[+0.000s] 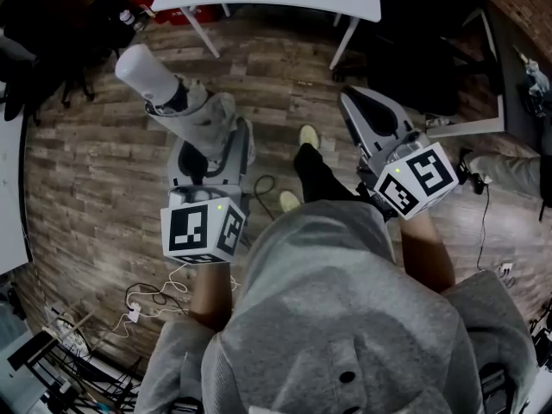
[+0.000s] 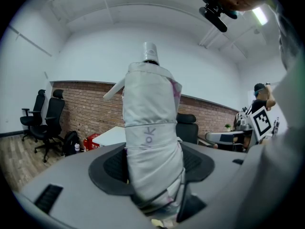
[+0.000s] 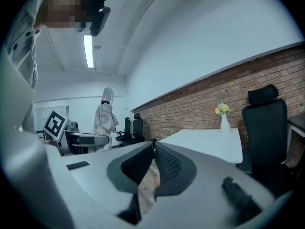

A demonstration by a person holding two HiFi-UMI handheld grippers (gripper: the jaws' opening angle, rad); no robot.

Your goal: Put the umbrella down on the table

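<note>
A wood-plank floor (image 1: 95,171) carries a tangle of white cables (image 1: 155,293) and a power strip (image 1: 131,314). A red crate (image 2: 90,141) and a black backpack (image 2: 71,142) sit low down, near a brick wall (image 2: 86,109). Two black office chairs (image 2: 47,125) stand at the left. A white vase of yellow flowers (image 3: 223,119) stands before the bricks, beside a high-backed black chair (image 3: 264,128). A strip light (image 3: 88,50) glows overhead.

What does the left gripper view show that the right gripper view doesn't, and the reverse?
Left gripper view only: the left hand-held gripper clamped on the folded white fabric umbrella, seen close up. Right gripper view only: the right hand-held gripper shut with nothing in it, and a white vase of yellow flowers. Both: the umbrella, the red brick wall and the white table.
</note>
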